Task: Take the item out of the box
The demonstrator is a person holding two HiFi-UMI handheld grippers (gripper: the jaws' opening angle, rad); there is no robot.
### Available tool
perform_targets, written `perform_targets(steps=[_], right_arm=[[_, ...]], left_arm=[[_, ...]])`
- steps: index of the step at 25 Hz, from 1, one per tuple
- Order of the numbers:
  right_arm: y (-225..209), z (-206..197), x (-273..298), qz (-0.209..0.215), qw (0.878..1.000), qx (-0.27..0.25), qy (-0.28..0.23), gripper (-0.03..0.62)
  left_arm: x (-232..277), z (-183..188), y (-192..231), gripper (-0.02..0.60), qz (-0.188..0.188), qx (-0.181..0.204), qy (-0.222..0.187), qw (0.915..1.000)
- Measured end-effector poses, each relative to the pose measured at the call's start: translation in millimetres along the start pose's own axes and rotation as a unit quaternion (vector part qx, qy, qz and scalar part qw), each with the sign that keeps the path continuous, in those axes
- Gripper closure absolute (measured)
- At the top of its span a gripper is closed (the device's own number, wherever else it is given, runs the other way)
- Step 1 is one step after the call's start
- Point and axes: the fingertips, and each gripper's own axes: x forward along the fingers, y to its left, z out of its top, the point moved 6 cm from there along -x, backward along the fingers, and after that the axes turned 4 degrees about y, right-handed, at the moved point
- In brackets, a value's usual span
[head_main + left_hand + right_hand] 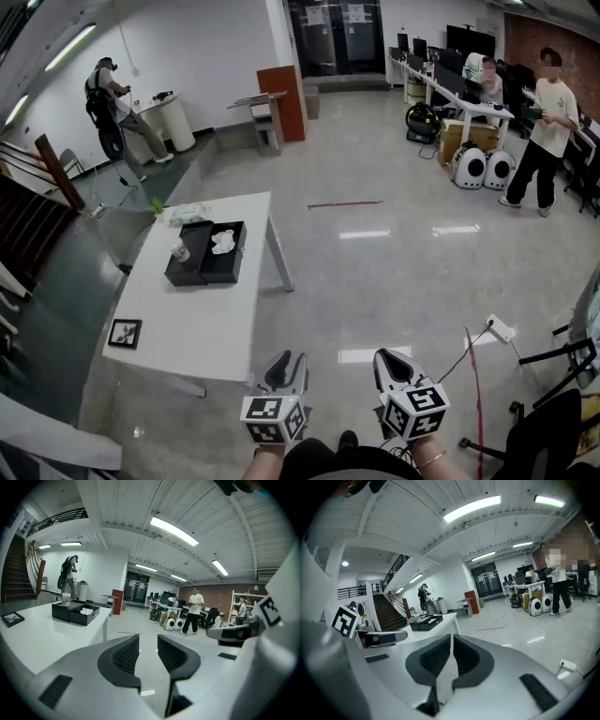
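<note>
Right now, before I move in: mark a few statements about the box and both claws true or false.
1. The left claw is open and empty. True.
2. The right claw grips something. False: it is shut on nothing.
3. The box sits on the floor. False: it sits on the table.
4. A bottle and a white wad are in the box. True.
5. Both claws are over the table. False: both are off its near corner, over the floor, well apart from the box.
</note>
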Motion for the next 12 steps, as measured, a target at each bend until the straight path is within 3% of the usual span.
perform_targets(steps=[3, 12], right_arm=[[-1, 0, 1, 0.009, 1.000, -0.001, 0.003, 0.586], [-6, -3, 10, 0.023, 1.000, 0.003, 0.020, 0.535]], left_arm=[[-1, 0, -1, 0.454, 0.005, -0.002, 0.001, 1.0000], [5, -1, 1, 0.451, 0.015, -0.009, 0.007, 0.9998]])
